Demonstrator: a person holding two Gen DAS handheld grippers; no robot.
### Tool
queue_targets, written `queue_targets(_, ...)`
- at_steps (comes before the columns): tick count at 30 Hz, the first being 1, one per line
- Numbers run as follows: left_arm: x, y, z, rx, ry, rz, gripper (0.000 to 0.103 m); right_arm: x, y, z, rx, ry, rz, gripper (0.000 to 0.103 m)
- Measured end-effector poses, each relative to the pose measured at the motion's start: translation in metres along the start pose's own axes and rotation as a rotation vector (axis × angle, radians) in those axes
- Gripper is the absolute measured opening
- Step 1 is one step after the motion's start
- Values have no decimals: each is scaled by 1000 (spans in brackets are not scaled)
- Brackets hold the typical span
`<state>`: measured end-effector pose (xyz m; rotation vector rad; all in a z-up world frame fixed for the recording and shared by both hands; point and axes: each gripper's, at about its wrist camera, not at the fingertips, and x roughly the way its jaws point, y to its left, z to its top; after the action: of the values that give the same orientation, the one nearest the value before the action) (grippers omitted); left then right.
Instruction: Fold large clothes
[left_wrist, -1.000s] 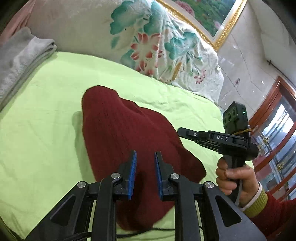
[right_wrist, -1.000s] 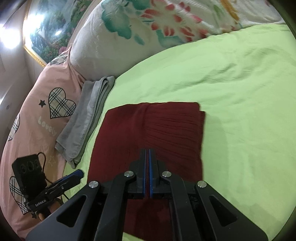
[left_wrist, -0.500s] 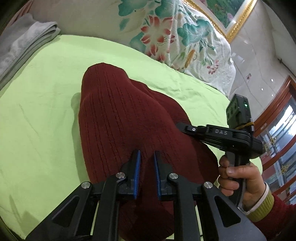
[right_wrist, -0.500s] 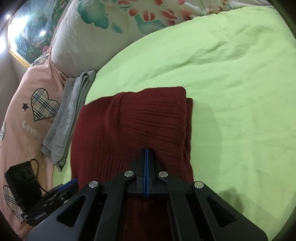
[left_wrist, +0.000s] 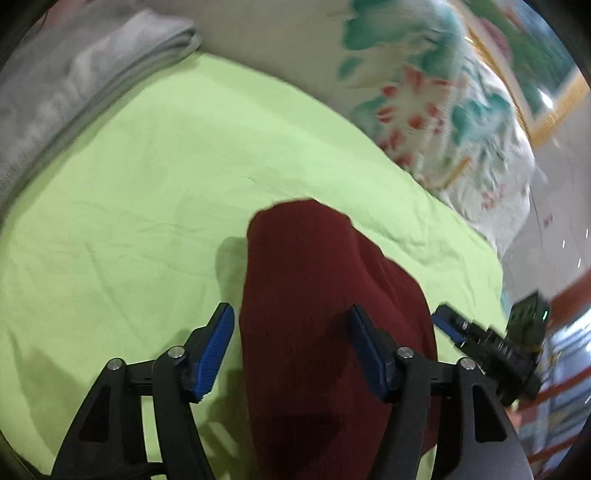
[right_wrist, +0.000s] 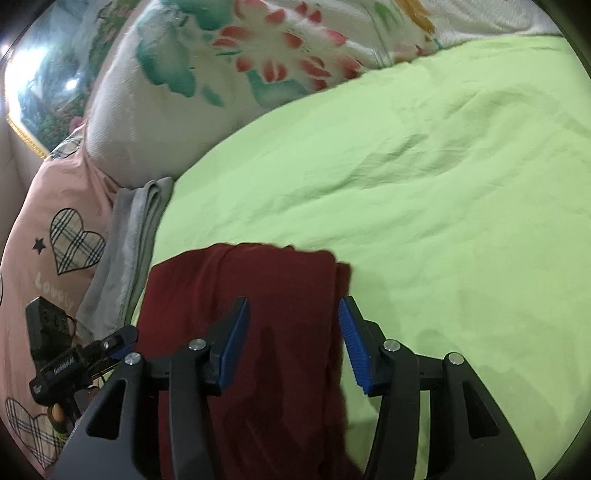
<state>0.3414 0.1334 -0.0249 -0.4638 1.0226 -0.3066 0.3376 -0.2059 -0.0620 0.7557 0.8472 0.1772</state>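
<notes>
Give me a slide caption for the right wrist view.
Open right gripper above folded maroon sweater on green bedsheet.

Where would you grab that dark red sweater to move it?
Probably the near edge of the sweater, one hand-held gripper at each side, coming in low from the front. It lies folded flat in layers on the green sheet, so pinching the whole stack keeps the fold.
</notes>
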Motion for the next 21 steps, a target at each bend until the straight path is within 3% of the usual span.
queue_targets(4, 24, 9, 26, -58, 33, -5, 69, 31, -9, 12, 31, 88, 23, 51)
queue_targets(6, 33, 6, 33, -40, 41, 9, 64, 38, -6, 12, 20, 104, 47, 17)
queue_targets(7, 37, 1, 36, -12, 33, 19, 50, 35, -3, 12, 1, 76, 41, 16)
queue_targets(8, 39, -4, 38, 18, 24, 32, 47, 28, -1, 11, -12, 38, 40, 11)
queue_targets(11, 53, -20, 38, 109, 4, 168, 46, 21, -5, 6, 4, 1, 4, 10)
queue_targets(13, 68, -22, 35, 130, 33, 238, 46, 30, -13, 2, 35, 35, -9, 10)
queue_targets(16, 61, -22, 34, 130, 19, 244, 47, 26, -17, 2, 72, 39, 10, 15)
queue_targets(21, 10, -30, 11, 164, -52, 189, 44, -22, 0, -3, 21, -43, 41, 16)
